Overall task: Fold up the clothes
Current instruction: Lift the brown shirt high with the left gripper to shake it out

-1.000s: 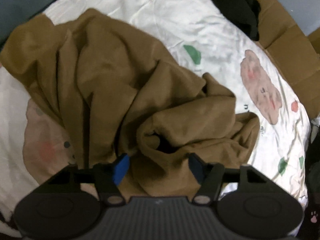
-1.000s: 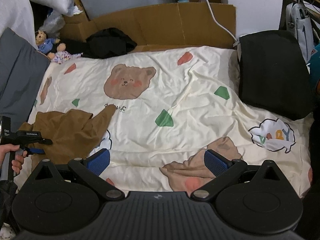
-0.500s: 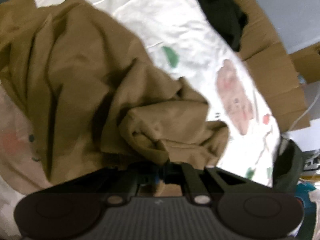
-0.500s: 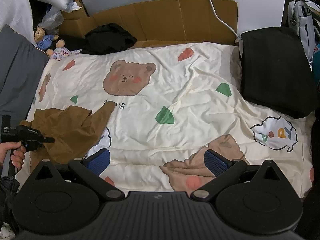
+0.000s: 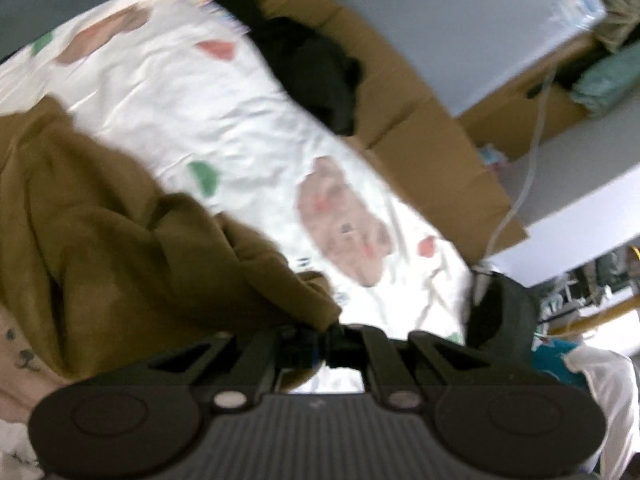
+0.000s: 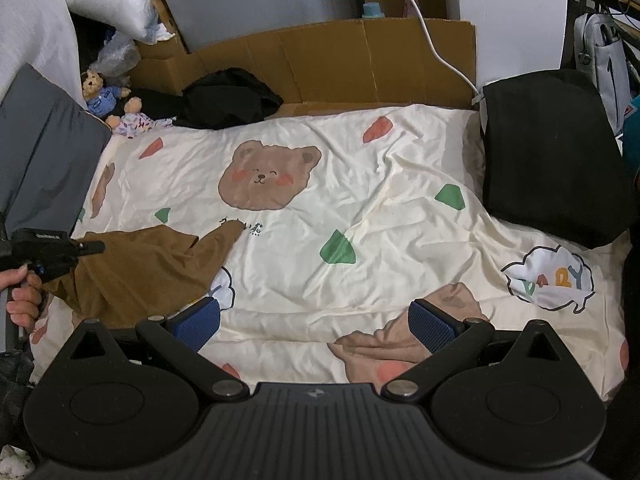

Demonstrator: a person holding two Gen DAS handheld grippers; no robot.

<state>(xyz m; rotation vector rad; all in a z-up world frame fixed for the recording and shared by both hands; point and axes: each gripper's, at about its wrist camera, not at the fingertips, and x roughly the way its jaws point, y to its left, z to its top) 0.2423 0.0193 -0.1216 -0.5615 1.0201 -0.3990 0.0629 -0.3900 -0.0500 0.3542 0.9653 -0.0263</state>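
Note:
A brown garment [image 5: 120, 248] lies crumpled on the left side of the bed; it also shows in the right wrist view [image 6: 140, 268]. My left gripper [image 5: 326, 346] is shut on a bunched edge of the brown garment and holds it lifted off the sheet. From the right wrist view the left gripper [image 6: 86, 249] sits at the far left, held by a hand. My right gripper [image 6: 316, 322] is open and empty, above the near edge of the bed, to the right of the garment.
The bed carries a cream bear-print sheet [image 6: 360, 220]. A black cushion [image 6: 552, 152] is at the right. A black garment [image 6: 232, 100] and a toy bear [image 6: 98, 90] lie at the far edge by cardboard [image 6: 360, 60]. A grey cushion [image 6: 40, 152] is at the left.
My left gripper closed on the garment's bunched edge and lifted it, tilting up and toward the right. The right gripper stayed open and shifted only slightly.

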